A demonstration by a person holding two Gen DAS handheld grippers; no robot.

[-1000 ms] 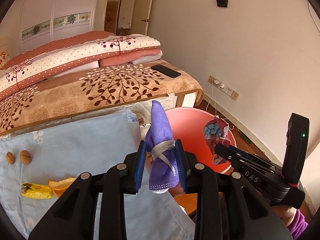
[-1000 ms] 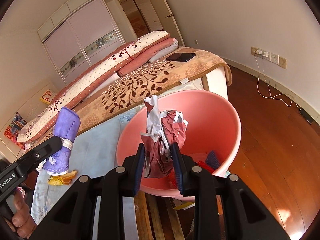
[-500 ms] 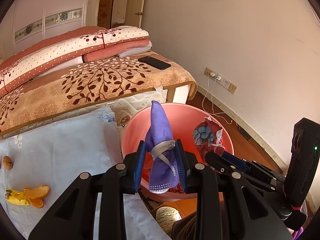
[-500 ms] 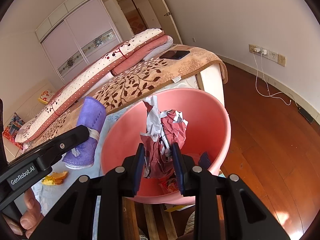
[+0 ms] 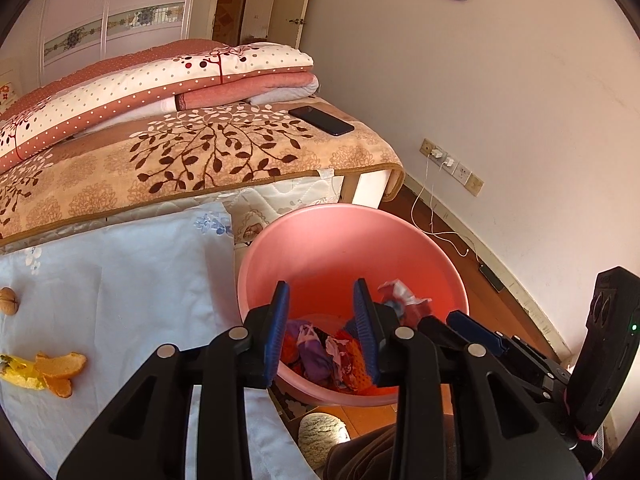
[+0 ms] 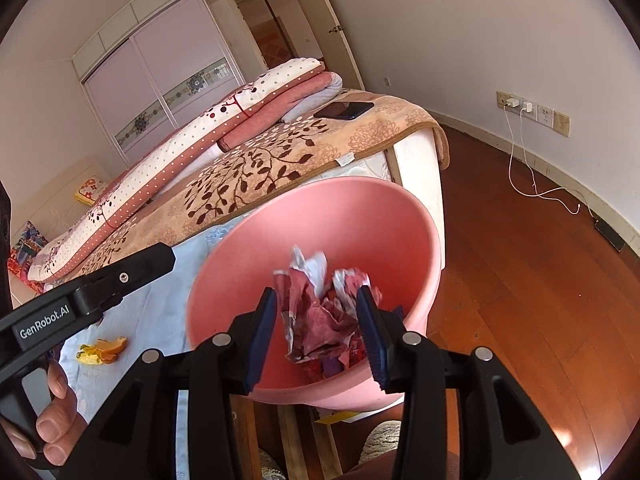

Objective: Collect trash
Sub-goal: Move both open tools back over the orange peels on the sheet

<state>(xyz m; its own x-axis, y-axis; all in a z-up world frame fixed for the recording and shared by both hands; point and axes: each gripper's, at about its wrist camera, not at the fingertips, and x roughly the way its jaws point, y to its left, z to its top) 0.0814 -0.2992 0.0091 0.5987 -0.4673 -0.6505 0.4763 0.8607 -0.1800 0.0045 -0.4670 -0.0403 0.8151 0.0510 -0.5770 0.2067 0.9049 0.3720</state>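
A pink basin (image 5: pixel 352 240) stands beside the bed and holds trash; it also shows in the right wrist view (image 6: pixel 360 216). My left gripper (image 5: pixel 322 332) is open and empty over the basin. The purple bundle (image 5: pixel 314 350) lies inside among wrappers. My right gripper (image 6: pixel 318 332) is open over the basin, and the crumpled red and white paper (image 6: pixel 324 312) is loose between its jaws, blurred as it drops. Orange and banana peel (image 5: pixel 48 368) and a walnut (image 5: pixel 9 306) lie on the pale blue sheet (image 5: pixel 120 280) at the left.
The bed carries a leaf-patterned blanket (image 5: pixel 200 152), folded quilts (image 5: pixel 160 80) and a black phone (image 5: pixel 322 120). A charger cable (image 6: pixel 532 184) trails from wall sockets across the wooden floor (image 6: pixel 520 280). A slipper (image 5: pixel 322 434) lies below the basin.
Both grippers opened over the basin. The purple bundle left the left gripper and now lies in the basin. The red paper came free of the right gripper.
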